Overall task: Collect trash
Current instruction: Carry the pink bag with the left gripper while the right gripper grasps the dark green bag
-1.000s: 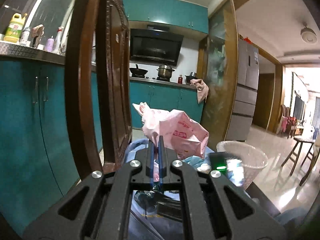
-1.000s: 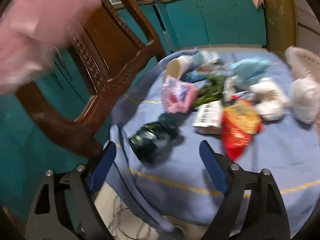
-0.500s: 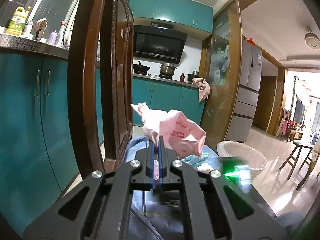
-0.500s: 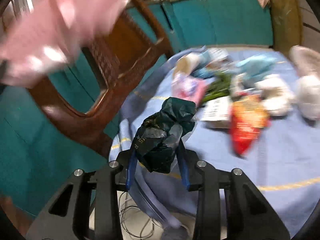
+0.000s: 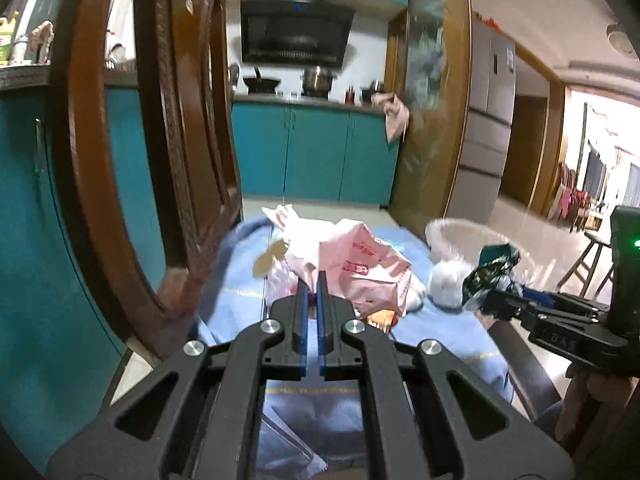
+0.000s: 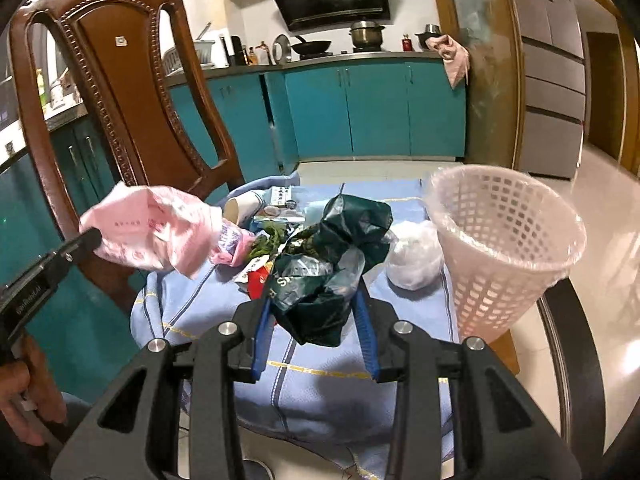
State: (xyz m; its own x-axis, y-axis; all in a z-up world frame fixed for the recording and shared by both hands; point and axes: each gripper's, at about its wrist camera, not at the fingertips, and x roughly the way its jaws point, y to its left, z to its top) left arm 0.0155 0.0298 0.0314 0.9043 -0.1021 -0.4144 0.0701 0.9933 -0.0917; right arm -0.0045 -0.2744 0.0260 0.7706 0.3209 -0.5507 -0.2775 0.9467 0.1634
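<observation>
My left gripper (image 5: 313, 280) is shut on a crumpled pink plastic bag (image 5: 352, 260), held in the air over the table's left side; the bag also shows in the right wrist view (image 6: 152, 232). My right gripper (image 6: 314, 292) is shut on a crumpled dark green plastic bag (image 6: 332, 264), lifted above the blue tablecloth (image 6: 320, 380). The green bag (image 5: 494, 268) hangs at the right of the left wrist view. A white mesh waste basket (image 6: 508, 240) with a liner stands on the table just right of the green bag.
A carved wooden chair (image 6: 120, 80) stands close at the left. On the cloth lie a white plastic bag (image 6: 412, 260), a paper cup (image 6: 240, 206), green leaves (image 6: 270, 238) and a red wrapper (image 6: 258, 280). Teal kitchen cabinets stand behind. A hand (image 6: 24, 392) grips the left tool.
My right gripper closed on the dark green bag and raised it off the cloth, swinging toward the basket. My left gripper tipped downward a little with the pink bag still in it.
</observation>
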